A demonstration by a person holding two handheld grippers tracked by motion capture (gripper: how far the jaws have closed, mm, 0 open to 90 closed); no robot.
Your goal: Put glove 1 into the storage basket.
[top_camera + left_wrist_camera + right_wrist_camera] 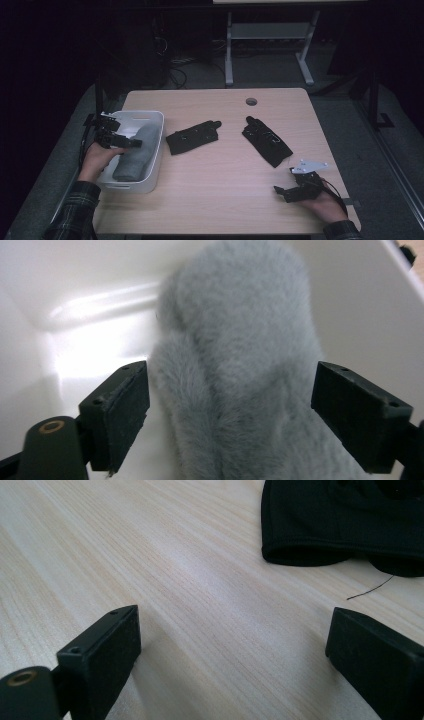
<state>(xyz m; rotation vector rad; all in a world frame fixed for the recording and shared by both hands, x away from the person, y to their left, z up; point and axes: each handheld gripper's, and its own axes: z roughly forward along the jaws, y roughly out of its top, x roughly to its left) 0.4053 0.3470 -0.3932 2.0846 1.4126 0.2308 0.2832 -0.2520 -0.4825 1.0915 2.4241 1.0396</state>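
- white rectangular plastic bin (156, 145), rounded corners, smooth glossy walls; stands at the left edge of the table, its near-left side partly behind the person's left hand.
- contents of bin: one grey fluffy plush mitten-shaped item (135, 152), soft short pile, rounded far end; lies lengthwise along the bin's right side, reaching nearly from the near wall to the far wall. in the left gripper view (235, 365) its near end is cut off at the bottom edge.
- left gripper (131, 143): held over the bin, jaws spread wide on either side of the plush item, not pressing it; nothing grasped.
- right gripper (280, 192): low at the near right of the table, grey three-cornered plate on top; jaws spread wide over bare wood, nothing between them.
- light wood-grain rectangular table (225, 170), matte, with a round cable hole at the far side.
- black fabric glove, centre (192, 136), flat, thin, lying just right of the bin.
- black fabric glove, right (266, 140), flat, angled, just beyond the right gripper; in the right gripper view (345, 520) its cuff edge shows, the rest cut off; a loose dark thread lies beside it.
- surroundings dark; floor and table legs beyond hard to make out.
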